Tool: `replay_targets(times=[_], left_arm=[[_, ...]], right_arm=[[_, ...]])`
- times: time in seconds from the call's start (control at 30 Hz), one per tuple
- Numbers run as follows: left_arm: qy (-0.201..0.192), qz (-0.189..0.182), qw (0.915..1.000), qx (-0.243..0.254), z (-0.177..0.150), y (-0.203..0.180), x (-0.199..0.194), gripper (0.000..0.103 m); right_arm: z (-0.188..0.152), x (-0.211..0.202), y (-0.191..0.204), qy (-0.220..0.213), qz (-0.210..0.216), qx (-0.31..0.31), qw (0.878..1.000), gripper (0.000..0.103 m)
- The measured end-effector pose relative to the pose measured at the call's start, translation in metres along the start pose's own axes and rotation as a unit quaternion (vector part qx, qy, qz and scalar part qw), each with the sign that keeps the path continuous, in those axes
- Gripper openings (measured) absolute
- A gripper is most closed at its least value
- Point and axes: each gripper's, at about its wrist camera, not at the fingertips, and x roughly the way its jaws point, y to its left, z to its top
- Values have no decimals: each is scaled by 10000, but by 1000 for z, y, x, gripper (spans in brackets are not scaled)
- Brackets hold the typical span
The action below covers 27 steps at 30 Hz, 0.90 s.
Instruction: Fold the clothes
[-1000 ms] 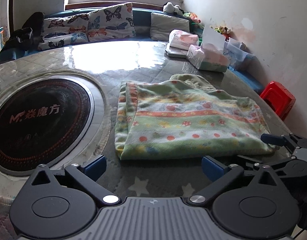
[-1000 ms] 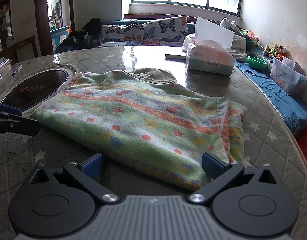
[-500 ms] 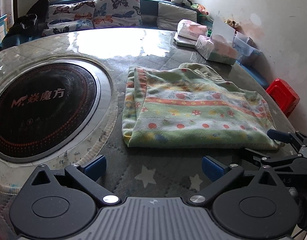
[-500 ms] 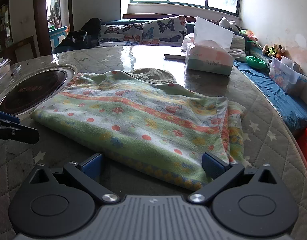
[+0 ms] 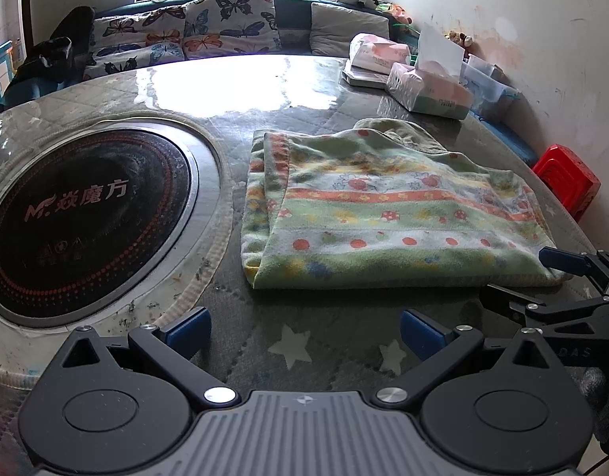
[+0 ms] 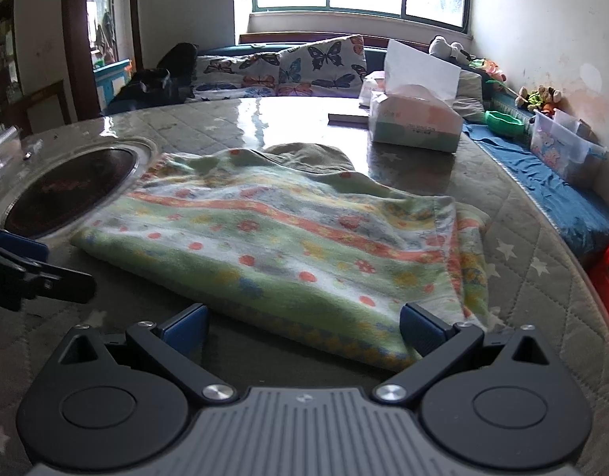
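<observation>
On the near side of the cloth (image 5: 395, 222), both grippers hover low over the table (image 5: 241, 341), each with jaws spread wide and empty. The left gripper (image 5: 304, 327) sits short of the cloth's near fold; the right gripper (image 6: 304, 327) is at the cloth's near right corner, one finger just beside the hem. The cloth, a green flowered piece, lies doubled over and flat, a drab garment (image 6: 316, 154) poking out from its far edge. This fits either a fold just laid down or one more fold still to come. If another fold is wanted, it would go best with each gripper pinching both layers at a corner and lifting evenly. Left of the cloth, the hotplate (image 5: 78, 218) crowds the edge. Beyond the cloth, bare table runs up to the tissue box (image 6: 415, 123).
</observation>
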Motion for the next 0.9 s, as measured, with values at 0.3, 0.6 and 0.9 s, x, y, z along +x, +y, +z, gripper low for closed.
replay_targets(times=[0.3, 0.6, 0.9], left_arm=[[11, 17, 10000, 9, -2, -1, -3, 103], [-28, -38, 10000, -7, -7, -2, -10, 103], [-86, -61, 9999, 31, -11, -3, -18, 103]], right_arm=[[-1, -5, 0, 10, -59, 204, 9998, 103], [-5, -11, 0, 11, -161, 385, 9991, 103], [-9, -18, 1, 2, -202, 527, 9984, 103]])
